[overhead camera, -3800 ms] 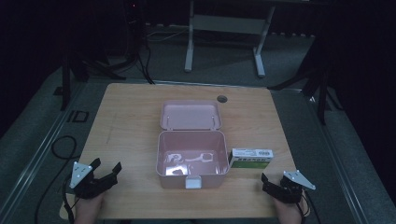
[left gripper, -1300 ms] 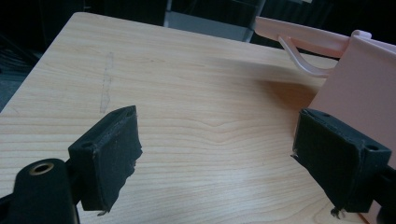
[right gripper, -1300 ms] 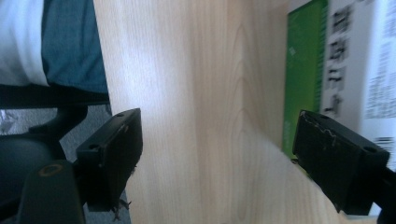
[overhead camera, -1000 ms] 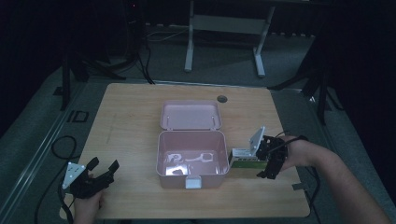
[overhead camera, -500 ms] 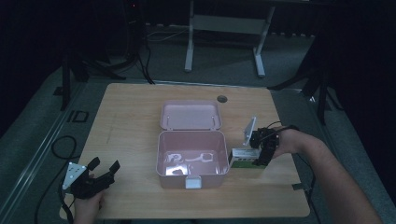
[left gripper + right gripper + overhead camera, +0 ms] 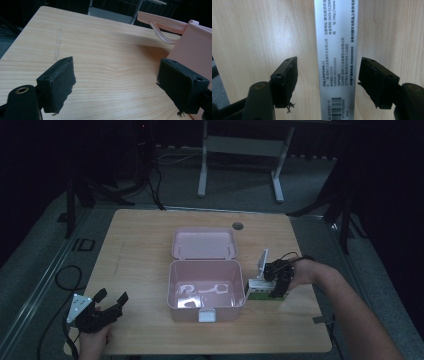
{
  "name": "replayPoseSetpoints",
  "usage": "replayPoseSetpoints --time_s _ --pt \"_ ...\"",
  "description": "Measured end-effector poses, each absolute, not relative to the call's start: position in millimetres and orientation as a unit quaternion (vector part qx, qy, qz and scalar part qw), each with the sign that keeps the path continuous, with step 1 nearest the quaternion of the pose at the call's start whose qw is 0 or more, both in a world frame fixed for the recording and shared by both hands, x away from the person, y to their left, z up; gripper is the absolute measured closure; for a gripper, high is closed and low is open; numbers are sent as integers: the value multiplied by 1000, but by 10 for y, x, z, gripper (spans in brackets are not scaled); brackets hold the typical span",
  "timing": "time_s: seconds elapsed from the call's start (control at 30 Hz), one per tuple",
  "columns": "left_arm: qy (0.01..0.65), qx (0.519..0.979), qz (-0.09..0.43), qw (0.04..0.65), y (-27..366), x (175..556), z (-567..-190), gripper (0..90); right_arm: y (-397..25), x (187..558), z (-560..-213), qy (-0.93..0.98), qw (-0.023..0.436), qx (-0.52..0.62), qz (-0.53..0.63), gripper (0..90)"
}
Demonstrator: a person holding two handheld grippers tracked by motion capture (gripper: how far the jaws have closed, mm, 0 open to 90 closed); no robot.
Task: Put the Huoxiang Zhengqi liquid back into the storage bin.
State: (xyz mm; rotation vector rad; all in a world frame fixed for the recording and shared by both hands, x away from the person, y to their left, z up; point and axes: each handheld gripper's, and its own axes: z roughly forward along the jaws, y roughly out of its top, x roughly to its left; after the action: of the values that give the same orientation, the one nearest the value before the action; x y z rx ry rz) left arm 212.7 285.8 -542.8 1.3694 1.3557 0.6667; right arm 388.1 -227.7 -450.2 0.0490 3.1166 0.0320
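An open pink box (image 6: 172, 292) stands mid-table, its lid (image 6: 204, 243) folded back flat behind it; pale shapes lie inside that I cannot identify. A small white and green carton (image 6: 257, 291) lies against the box's right side. My right gripper (image 6: 276, 287) hangs over the carton's right end. In the right gripper view the carton's white printed face (image 6: 337, 45) runs up between the jaws of the right gripper (image 6: 328, 77), which is open and clear of it on both sides. My left gripper (image 6: 109, 302) rests open near the front left corner. In its own view the left gripper (image 6: 116, 77) faces the box wall (image 6: 192, 47).
A round cable hole (image 6: 237, 226) sits in the tabletop (image 6: 140, 255) behind the lid. Beyond the far edge stands a desk frame (image 6: 240, 145) on dark floor, with cables (image 6: 65, 275) trailing at the left.
The right gripper left the front right edge, reached in to the carton and settled lower over it, jaws on either side. The left gripper has barely shifted.
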Motion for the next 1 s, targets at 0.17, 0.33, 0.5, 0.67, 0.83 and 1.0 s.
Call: replayPoseSetpoints --time_s 0.17,0.33,0.5,0.67,0.83,1.0 --pt "565 573 279 524 2856 2127 -5428 151 -2249 3891 -4545 1000 14 12 4 367" --pt "566 573 278 523 2857 2129 -5429 150 -2231 3907 -4580 1000 12 10 1 426" --pt "565 575 278 523 2855 2132 -5431 150 -2231 3923 -4595 1000 9 9 4 507" --pt "565 576 278 521 2854 2133 -5432 151 -2236 3934 -4612 1000 11 8 5 599" --pt "565 577 278 521 2854 2133 -5432 150 -2231 3938 -4611 1000 9 3 3 608" --pt "566 575 279 521 2856 2130 -5430 151 -2232 3928 -4609 1000 12 2 4 612"
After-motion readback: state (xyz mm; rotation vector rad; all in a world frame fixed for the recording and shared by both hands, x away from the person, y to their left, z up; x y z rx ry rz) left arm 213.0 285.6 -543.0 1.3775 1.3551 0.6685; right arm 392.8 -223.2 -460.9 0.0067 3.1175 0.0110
